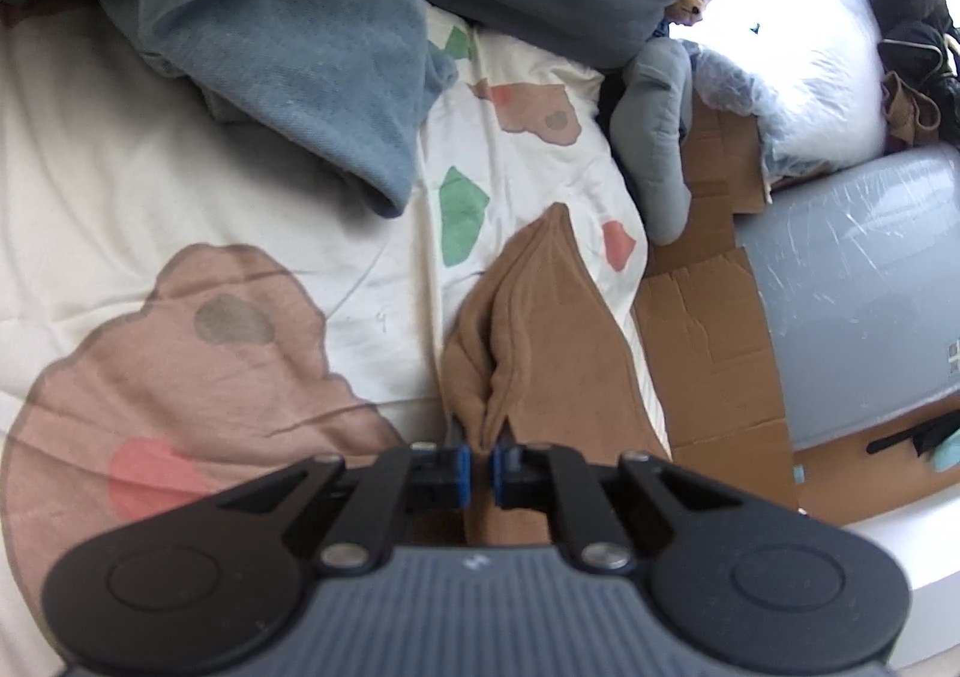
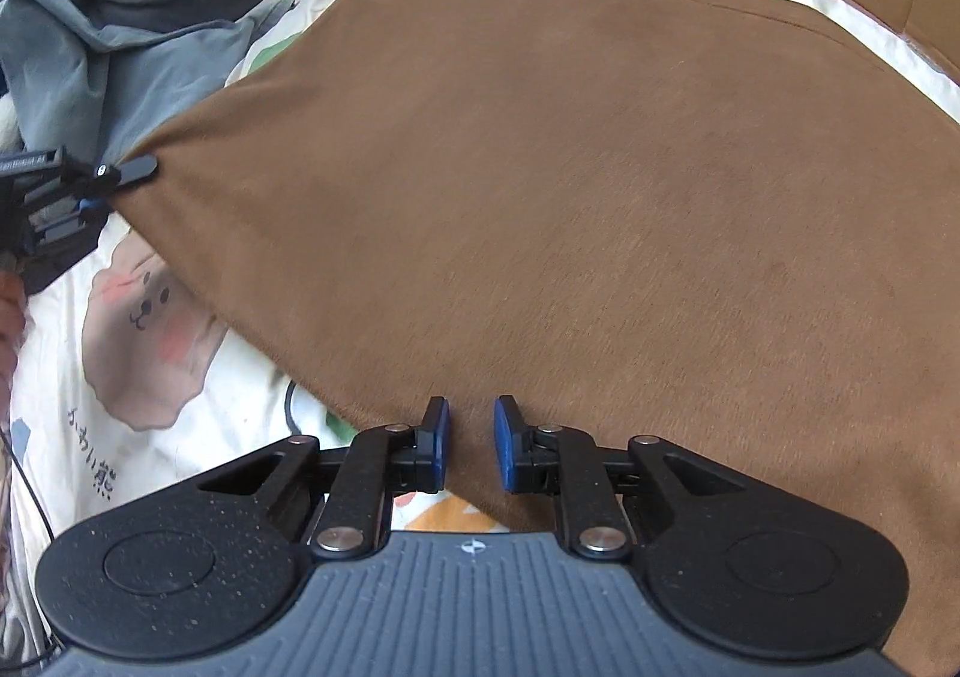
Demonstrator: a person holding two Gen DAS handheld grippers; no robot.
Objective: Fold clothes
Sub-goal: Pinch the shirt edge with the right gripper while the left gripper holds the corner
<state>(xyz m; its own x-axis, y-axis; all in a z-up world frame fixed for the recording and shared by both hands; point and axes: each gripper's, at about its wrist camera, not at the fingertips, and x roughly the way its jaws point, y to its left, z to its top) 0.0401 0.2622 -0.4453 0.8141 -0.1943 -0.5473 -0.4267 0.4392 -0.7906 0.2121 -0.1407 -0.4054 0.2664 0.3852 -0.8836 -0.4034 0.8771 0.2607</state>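
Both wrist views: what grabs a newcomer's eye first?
The brown garment fills most of the right wrist view, stretched over the cartoon-print bedsheet. The left claw is pinched shut on its edge, while the right claw stands open with brown cloth between its pads. A heap of blue-grey clothes sits at the far left.

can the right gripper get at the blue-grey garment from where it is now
Probably not directly. The right gripper sits open around the brown garment's near edge, and that cloth stretches between it and the blue-grey garment; the left gripper is closer.
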